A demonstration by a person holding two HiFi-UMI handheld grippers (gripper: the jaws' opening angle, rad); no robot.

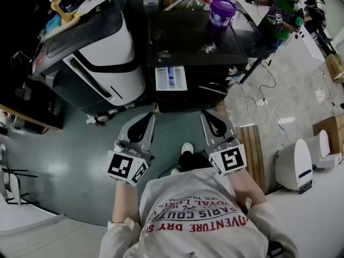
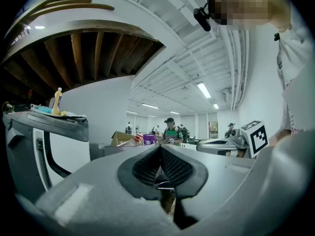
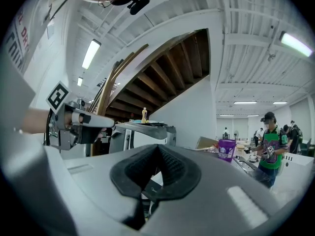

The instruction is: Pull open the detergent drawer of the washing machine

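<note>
Here, left gripper [image 1: 151,115] and right gripper [image 1: 205,113], fingers together, empty; shirt [image 1: 199,222] lettering "PARIS".

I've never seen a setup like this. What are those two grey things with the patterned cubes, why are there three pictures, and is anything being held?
There is no robot here. A person holds a two-jaw tool in each hand, and the patterned cubes are part of those tools. The head view comes from a camera on the person's head, looking down. It shows the left gripper and right gripper in the air, short of a dark washing machine with a purple bucket on top. The other two pictures come from cameras riding on each gripper, looking along its jaws. In both, the jaws are together with nothing between them, so nothing is held.
</note>
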